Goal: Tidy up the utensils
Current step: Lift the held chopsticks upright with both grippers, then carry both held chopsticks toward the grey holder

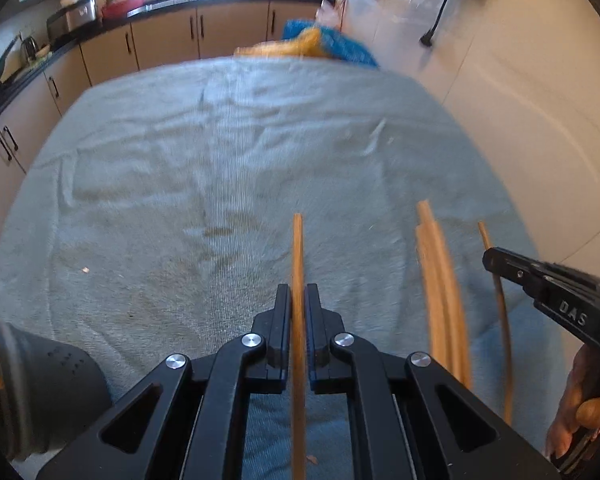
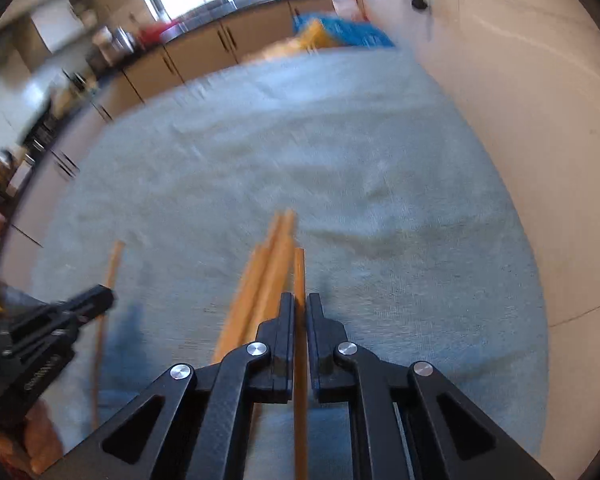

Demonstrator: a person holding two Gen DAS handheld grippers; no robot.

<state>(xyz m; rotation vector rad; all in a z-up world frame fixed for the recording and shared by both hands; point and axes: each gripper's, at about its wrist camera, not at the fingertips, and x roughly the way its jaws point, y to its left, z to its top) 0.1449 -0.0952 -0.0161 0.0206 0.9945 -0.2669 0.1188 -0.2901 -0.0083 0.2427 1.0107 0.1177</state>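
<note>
1 wooden chopstick (image 1: 298, 264) is being pinched by the left gripper (image 1: 298, 300), with its long side pointing straight ahead along the fingers. 1 more chopstick (image 2: 299, 280) is being pinched the same way by the right gripper (image 2: 299, 308). Both are being held above the grey towel (image 1: 220, 160). Between the 2 grippers, a loose bunch of about 3 chopsticks (image 1: 440, 280) is seen, though blur is making the count unsure. This bunch is lying closer to the right gripper.
</note>
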